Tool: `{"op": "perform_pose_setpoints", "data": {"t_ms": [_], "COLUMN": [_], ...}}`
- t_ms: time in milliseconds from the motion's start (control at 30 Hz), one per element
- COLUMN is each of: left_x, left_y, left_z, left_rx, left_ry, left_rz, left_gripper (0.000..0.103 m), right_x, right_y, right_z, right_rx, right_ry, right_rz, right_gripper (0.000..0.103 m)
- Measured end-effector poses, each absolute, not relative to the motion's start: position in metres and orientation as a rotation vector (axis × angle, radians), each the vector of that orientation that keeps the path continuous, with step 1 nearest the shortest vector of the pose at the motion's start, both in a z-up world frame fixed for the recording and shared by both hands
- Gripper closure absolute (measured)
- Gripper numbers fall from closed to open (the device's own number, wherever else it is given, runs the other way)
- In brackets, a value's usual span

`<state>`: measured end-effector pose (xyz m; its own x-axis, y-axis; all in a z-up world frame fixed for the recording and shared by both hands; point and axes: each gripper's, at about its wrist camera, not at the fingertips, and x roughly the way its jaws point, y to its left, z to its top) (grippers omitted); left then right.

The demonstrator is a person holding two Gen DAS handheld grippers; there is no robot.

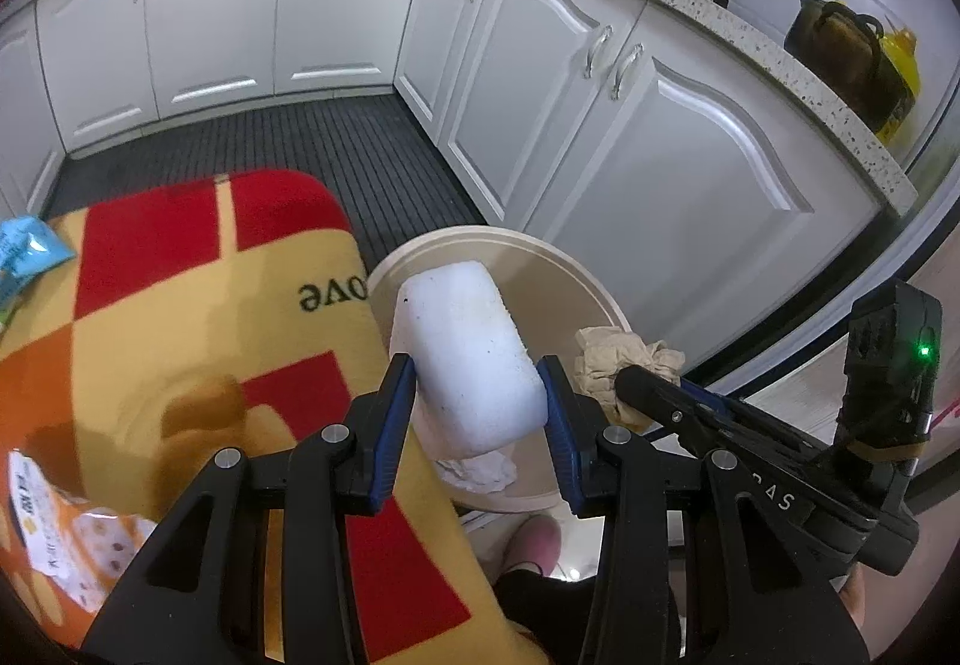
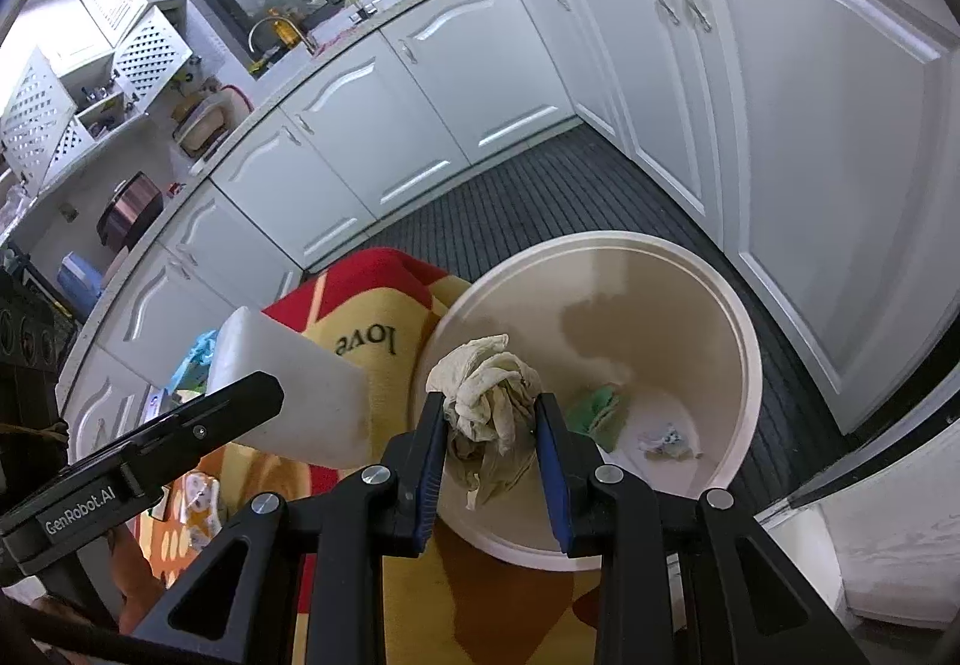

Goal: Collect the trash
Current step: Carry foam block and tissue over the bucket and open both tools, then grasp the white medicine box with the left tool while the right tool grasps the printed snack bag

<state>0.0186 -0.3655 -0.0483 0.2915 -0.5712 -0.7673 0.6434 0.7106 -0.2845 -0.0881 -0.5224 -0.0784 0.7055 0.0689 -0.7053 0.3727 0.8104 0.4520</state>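
Note:
My left gripper (image 1: 480, 383) is shut on a white foam block (image 1: 468, 359), held above the near rim of a beige round trash bin (image 1: 576, 269). The block also shows in the right wrist view (image 2: 288, 395), left of the bin (image 2: 648, 305). My right gripper (image 2: 489, 419) is shut on a crumpled beige paper towel (image 2: 489, 395), held over the bin's near edge; the towel shows in the left wrist view (image 1: 618, 359) too. Inside the bin lie a green scrap (image 2: 597, 410) and a small crumpled white wrapper (image 2: 666, 440).
A red, orange and yellow checked mat (image 1: 198, 305) lies on the floor left of the bin, with a snack packet (image 1: 78, 545) and a blue packet (image 1: 24, 251) on it. White kitchen cabinets (image 1: 600, 125) close in the dark ribbed floor (image 1: 336, 155).

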Motion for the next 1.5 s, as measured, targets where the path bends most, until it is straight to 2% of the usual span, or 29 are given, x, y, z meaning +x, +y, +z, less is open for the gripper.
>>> {"op": "perform_pose_setpoints", "data": {"t_ms": [733,767,800,833,867,1500], "left_x": [0.022,0.023,0.023,0.024,0.025,0.02], "left_y": [-0.383,-0.383,-0.382,-0.381,-0.379,-0.349], "left_z": [-0.074,-0.075,-0.077,-0.077,-0.079,-0.075], "left_rx": [0.09,0.089,0.088,0.083,0.067,0.094], "left_ry": [1.013,1.017,1.022,1.025,1.031,1.021], "left_rz": [-0.807,-0.809,-0.809,-0.81,-0.811,-0.735], "left_gripper": [0.062,0.059,0.055,0.046,0.043,0.042], "right_x": [-0.081,-0.08,-0.08,-0.08,-0.081,-0.08], "right_y": [-0.535,-0.535,-0.536,-0.537,-0.536,-0.52], "right_z": [-0.1,-0.102,-0.103,-0.104,-0.104,-0.106], "right_rx": [0.63,0.63,0.632,0.633,0.633,0.608], "right_ry": [0.818,0.82,0.824,0.825,0.822,0.871], "right_rz": [-0.237,-0.243,-0.251,-0.258,-0.262,-0.232], "right_gripper": [0.075,0.074,0.065,0.052,0.05,0.05]}}
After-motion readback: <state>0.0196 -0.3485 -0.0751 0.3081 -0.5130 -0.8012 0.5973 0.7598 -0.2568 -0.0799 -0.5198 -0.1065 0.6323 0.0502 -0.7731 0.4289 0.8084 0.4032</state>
